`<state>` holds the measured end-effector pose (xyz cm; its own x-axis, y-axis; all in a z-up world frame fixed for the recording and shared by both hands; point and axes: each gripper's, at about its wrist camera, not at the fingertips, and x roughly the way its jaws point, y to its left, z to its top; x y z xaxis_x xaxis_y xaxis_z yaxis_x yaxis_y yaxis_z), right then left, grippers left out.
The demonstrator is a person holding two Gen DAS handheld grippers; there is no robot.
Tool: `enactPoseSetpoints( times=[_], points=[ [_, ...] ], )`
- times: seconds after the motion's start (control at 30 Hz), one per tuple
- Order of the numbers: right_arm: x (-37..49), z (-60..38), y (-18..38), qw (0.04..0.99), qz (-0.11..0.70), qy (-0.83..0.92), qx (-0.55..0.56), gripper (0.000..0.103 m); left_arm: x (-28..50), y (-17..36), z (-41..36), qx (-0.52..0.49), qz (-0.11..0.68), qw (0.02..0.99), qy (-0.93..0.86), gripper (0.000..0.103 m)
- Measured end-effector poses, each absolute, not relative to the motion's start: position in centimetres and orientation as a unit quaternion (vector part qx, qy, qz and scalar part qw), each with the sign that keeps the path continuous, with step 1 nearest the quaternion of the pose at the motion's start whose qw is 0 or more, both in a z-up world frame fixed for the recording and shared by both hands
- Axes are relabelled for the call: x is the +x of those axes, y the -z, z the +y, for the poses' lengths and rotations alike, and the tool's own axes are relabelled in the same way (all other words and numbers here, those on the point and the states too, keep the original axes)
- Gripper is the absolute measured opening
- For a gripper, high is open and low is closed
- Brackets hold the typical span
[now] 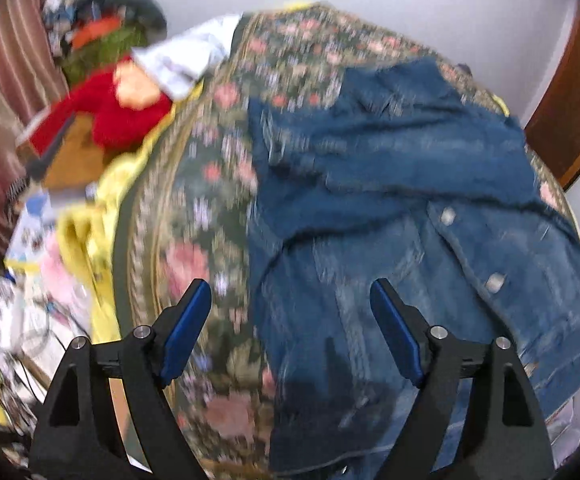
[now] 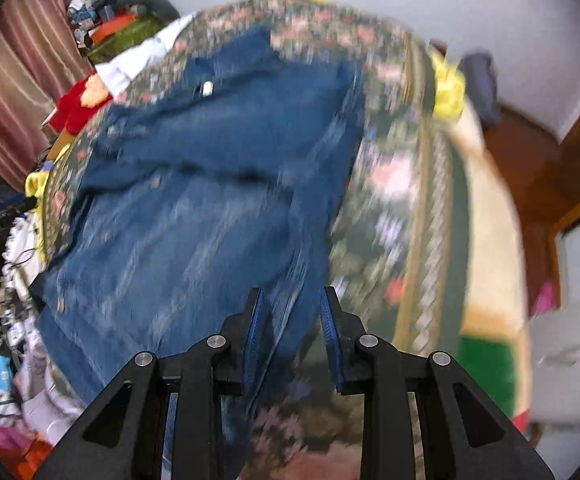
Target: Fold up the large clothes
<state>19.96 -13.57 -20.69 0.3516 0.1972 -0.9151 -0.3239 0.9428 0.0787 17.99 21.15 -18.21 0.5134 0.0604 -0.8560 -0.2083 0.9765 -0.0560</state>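
- Denim jacket [image 1: 390, 208] is lying spread on the floral bedspread [image 1: 193, 216], front up with its metal buttons showing, one side already lying folded across the body
- Left gripper [image 1: 290, 320] is hovering over the jacket's near left edge with its fingers standing wide and nothing between them
- Right gripper [image 2: 292, 334] is reaching at the jacket's near right edge; its fingers are standing narrow with a strip of denim running between them, but both views are blurring, so whether the pads are actually pinching the cloth I cannot tell
- If the right grip is only partial, the heavy denim is likely slipping out as soon as it is lifted, undoing the fold
- Left fingers are straddling the jacket edge and the bedspread, so closing there is risking a pinch of bedspread along with denim, dragging the cover
- Red garment [image 1: 109, 120] and clutter by the bed's side are sitting near enough for a swung hem to be catching them
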Motion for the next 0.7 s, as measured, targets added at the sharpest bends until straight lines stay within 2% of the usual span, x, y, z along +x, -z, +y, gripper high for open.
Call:
enactPoseSetpoints(
  times=[0.07,0.13,0.17,0.2,0.47,0.6,0.7],
  points=[
    [19.5,-13.9,22.1,0.816,0.554,-0.157,-0.053,0.024,17.2,20.2,21.7,-0.094,0.508,0.852,-0.081,0.082],
    [19.1,-14.6,22.3,0.825,0.546,-0.136,-0.047,0.042,16.4,21.9,22.3,-0.115,0.524,0.84,-0.083,0.081],
    [19.1,-14.8,22.2,0.829,0.545,-0.116,-0.058,0.065,16.0,22.5,22.5,-0.124,0.529,0.836,-0.083,0.081],
    [19.0,-15.1,22.1,0.833,0.539,-0.107,-0.064,0.078,15.4,23.2,22.7,-0.134,0.533,0.831,-0.083,0.081],
    [18.1,-16.8,20.8,0.819,0.554,-0.147,0.035,0.079,13.1,27.3,22.8,-0.211,0.564,0.796,-0.054,0.082],
    [17.9,-15.7,20.9,0.8,0.569,-0.176,0.078,0.079,12.0,29.7,23.2,-0.302,0.57,0.764,-0.038,0.082],
    [17.6,-14.7,21.6,0.801,0.569,-0.169,0.074,0.079,11.5,30.0,23.0,-0.318,0.566,0.76,-0.023,0.082]
  ],
)
